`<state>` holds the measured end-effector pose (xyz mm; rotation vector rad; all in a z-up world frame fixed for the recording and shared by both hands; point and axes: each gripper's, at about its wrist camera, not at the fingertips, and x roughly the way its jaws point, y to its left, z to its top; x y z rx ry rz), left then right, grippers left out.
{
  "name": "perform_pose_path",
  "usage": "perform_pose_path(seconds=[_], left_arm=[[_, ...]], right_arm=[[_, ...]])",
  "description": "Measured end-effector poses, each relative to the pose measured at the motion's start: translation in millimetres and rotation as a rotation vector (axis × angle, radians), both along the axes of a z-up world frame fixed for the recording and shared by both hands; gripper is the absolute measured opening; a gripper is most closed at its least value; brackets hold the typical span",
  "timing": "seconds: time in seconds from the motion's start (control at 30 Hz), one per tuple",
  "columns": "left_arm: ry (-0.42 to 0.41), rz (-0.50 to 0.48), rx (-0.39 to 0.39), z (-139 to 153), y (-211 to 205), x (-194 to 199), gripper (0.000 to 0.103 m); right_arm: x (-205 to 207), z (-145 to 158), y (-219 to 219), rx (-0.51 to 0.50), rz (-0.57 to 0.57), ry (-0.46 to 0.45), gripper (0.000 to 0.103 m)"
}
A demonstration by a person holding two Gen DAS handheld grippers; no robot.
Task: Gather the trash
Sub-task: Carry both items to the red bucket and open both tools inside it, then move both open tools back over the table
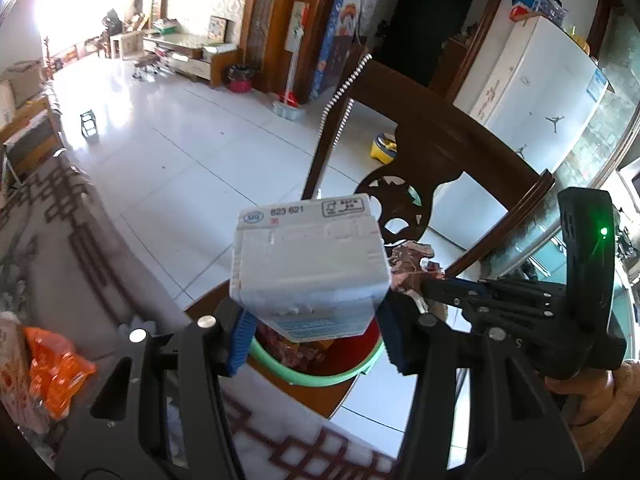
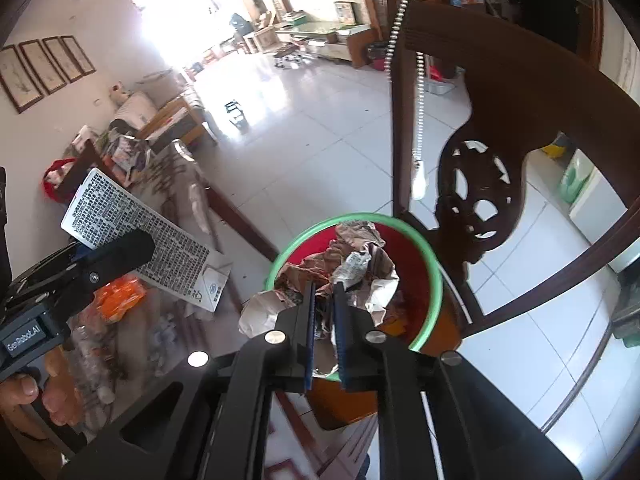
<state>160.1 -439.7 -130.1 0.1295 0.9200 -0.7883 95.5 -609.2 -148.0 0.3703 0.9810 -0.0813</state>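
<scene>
My left gripper (image 1: 312, 320) is shut on a white drink carton (image 1: 308, 264) and holds it above a red bin with a green rim (image 1: 320, 378). The carton also shows in the right wrist view (image 2: 140, 236), at the left. My right gripper (image 2: 324, 300) is shut on crumpled brown and white paper (image 2: 348, 268), over the same bin (image 2: 436, 276). The right gripper also shows in the left wrist view (image 1: 420, 280), to the right of the carton, with the paper (image 1: 408, 260) at its tips.
A dark carved wooden chair (image 2: 472, 184) stands right behind the bin. A table with a patterned cloth (image 1: 60, 240) lies at the left, with an orange bag (image 1: 56, 364) and clear packets (image 2: 96, 352) on it. White tiled floor (image 1: 180, 140) stretches beyond.
</scene>
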Motion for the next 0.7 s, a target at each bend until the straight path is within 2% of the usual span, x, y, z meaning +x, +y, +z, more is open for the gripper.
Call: perform_pose_path(seconds=[0.17, 0.27, 0.3, 0.33, 0.37, 0.4, 0.57, 0.7], left_arm=[[0.028, -0.04, 0.009, -12.0, -18.1, 15.2, 0.051], [0.038, -0.053, 0.007, -15.9, -24.4, 22.8, 0.052], [0.039, -0.055, 0.006, -15.9, -25.9, 25.0, 0.059], [0.038, -0.055, 0.004, -16.1, -27.0, 28.9, 0.067], [0.028, -0.049, -0.004, -15.1, -27.1, 30.9, 0.08], [0.019, -0.042, -0.017, -14.0, -26.2, 31.9, 0.082], [-0.002, -0.033, -0.047, -6.1, -5.7, 31.4, 0.082], [-0.022, 0.029, -0.061, 4.0, 35.8, 21.5, 0.082]], right_arm=[[10.6, -10.0, -11.1, -0.001, -0.007, 0.018, 0.011], [16.8, -11.9, -16.8, 0.011, -0.023, 0.008, 0.02], [18.8, -11.8, -18.5, 0.01, -0.031, 0.004, 0.027], [20.9, -11.3, -20.4, -0.001, -0.047, -0.003, 0.042], [22.4, -10.0, -21.9, -0.015, -0.063, -0.011, 0.05], [23.5, -8.3, -22.6, -0.023, -0.07, -0.02, 0.055], [21.8, 0.2, -22.3, -0.02, -0.085, -0.036, 0.055], [14.8, 8.1, -11.1, -0.038, -0.065, -0.033, 0.056]])
